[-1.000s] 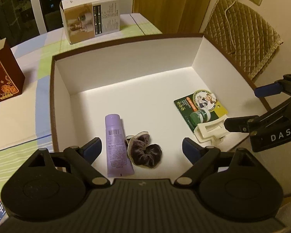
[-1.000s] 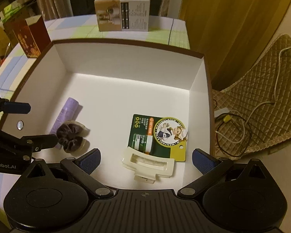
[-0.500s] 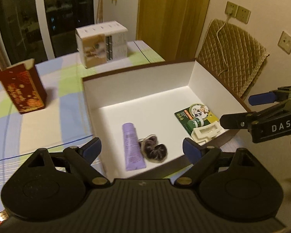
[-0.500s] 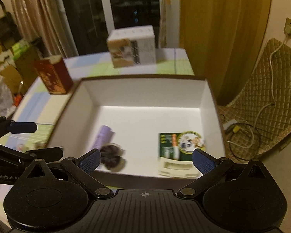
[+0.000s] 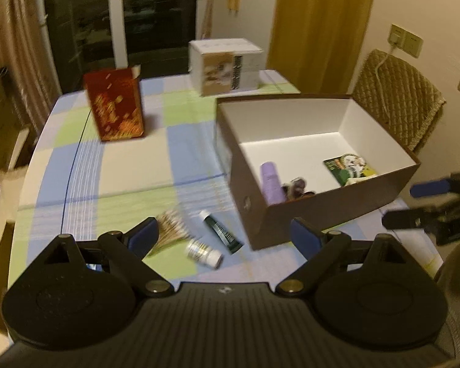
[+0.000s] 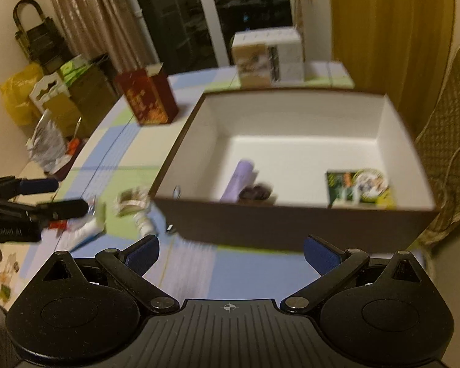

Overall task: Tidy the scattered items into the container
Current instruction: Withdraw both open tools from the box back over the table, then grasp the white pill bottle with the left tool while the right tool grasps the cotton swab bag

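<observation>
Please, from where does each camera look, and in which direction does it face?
Left wrist: sits on the left hand-held gripper, open, facing the table beside the box; the right hand-held gripper shows at right.
Right wrist: sits on the right hand-held gripper, open, facing the box's near wall; the left hand-held gripper shows at left.
Shared: box, purple tube, red carton.

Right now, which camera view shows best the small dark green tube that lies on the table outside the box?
The left wrist view shows it best: the dark green tube lies whole on the tablecloth, between a small white bottle and the brown box. In the right wrist view that spot is smeared by motion blur, and I cannot pick the tube out.
</observation>
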`<state>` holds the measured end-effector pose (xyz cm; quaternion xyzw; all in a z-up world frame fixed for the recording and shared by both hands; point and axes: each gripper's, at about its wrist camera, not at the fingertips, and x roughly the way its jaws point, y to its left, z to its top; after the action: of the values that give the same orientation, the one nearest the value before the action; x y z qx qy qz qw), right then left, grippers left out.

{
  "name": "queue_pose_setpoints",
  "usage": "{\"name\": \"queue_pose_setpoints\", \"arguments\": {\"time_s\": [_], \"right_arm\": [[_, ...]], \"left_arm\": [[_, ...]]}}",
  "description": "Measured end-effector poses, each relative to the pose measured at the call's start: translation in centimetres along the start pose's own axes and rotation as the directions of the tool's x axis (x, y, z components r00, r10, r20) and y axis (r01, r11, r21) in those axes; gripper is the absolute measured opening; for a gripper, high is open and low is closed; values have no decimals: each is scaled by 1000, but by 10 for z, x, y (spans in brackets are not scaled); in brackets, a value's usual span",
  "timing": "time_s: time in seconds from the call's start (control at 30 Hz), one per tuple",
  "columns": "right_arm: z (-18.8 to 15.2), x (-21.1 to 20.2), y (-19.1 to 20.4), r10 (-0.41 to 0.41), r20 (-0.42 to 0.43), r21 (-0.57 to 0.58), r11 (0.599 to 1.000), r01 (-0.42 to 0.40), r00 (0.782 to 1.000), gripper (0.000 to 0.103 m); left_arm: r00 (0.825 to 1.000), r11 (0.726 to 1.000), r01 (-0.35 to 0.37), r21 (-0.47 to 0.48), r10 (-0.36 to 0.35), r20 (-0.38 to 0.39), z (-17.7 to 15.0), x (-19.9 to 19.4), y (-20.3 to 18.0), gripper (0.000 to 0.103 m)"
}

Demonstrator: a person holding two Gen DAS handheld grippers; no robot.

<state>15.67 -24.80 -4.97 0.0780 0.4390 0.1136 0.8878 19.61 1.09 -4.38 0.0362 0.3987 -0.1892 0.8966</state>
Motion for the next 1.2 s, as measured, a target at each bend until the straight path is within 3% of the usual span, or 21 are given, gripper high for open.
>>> {"name": "queue_pose_setpoints", "arguments": {"time_s": [0.13, 0.37, 0.47, 0.57, 0.77, 0.83, 1.0, 1.2], "right_arm": [[-19, 23, 2, 11, -39, 21, 1000, -10, 999, 103], [-29, 53, -11, 21, -90, 80, 997, -14, 996, 103], [-28, 61, -24, 39, -110, 147, 989, -22, 993, 103], [-28, 67, -34, 52, -110, 198, 980, -29, 993, 103], [-27, 77, -42, 47, -126, 202, 979, -21, 991, 103], [-27, 79, -44, 50, -132, 209, 978, -21, 990, 103], [-28, 84, -47, 44, -147, 210, 978, -12, 988, 103], [-29, 86, -45, 39, -155, 197, 980, -8, 987, 103]], "left_arm": [[999, 998, -6, -65, 4, -44, -14, 18, 20, 90], [990, 998, -22, -58, 14, -137, -23, 64, 22, 81], [988, 995, -15, -95, 0, -152, -25, 81, 22, 74], [982, 990, -22, -141, -5, -188, -23, 102, 24, 57], [977, 975, -65, -214, 18, -215, -20, 131, 29, 50], [974, 973, -85, -213, 36, -223, -21, 138, 29, 48], [970, 975, -105, -196, 57, -237, -23, 152, 29, 33], [967, 987, -96, -126, 62, -247, -29, 149, 24, 32]]}}
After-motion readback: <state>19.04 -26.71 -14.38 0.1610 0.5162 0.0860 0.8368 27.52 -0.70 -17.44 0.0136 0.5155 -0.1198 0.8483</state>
